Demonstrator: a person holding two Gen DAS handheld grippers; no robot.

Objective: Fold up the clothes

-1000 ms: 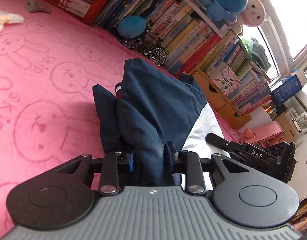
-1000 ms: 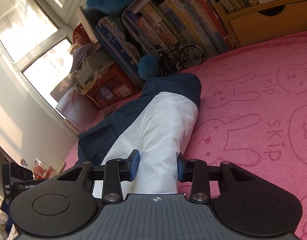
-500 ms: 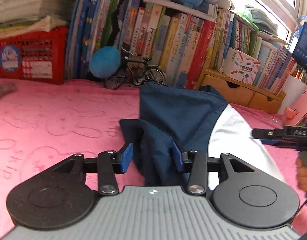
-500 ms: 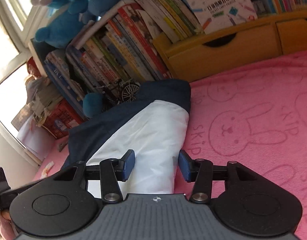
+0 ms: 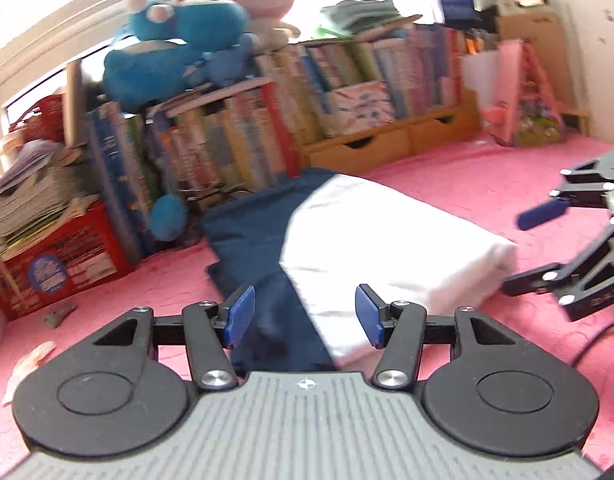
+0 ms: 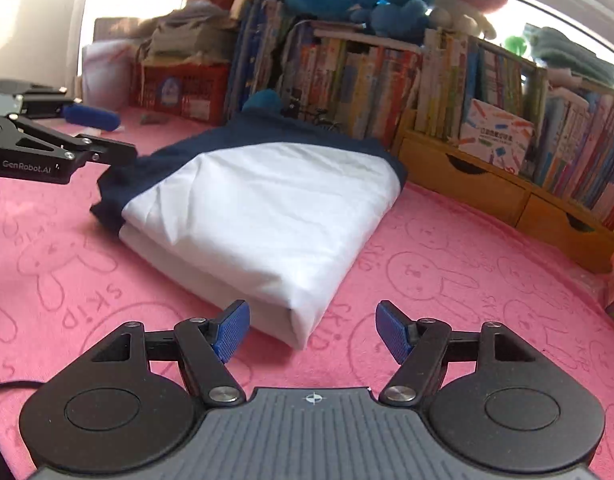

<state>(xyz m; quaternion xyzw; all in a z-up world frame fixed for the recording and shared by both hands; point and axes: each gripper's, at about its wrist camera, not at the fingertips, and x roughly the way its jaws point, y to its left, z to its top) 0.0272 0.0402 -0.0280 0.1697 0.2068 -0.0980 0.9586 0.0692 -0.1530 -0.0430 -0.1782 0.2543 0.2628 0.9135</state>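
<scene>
Bare pink blanket [image 6: 447, 280] beside folded garment [image 6: 259, 216], bookshelf [image 6: 487, 92] blocking behind

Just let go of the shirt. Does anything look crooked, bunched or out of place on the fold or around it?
Mostly tidy. The folded garment lies flat on the pink blanket, but its navy part sticks out unevenly past the white panel at the left edge. A crumpled scrap lies on the blanket by the red crate.
</scene>
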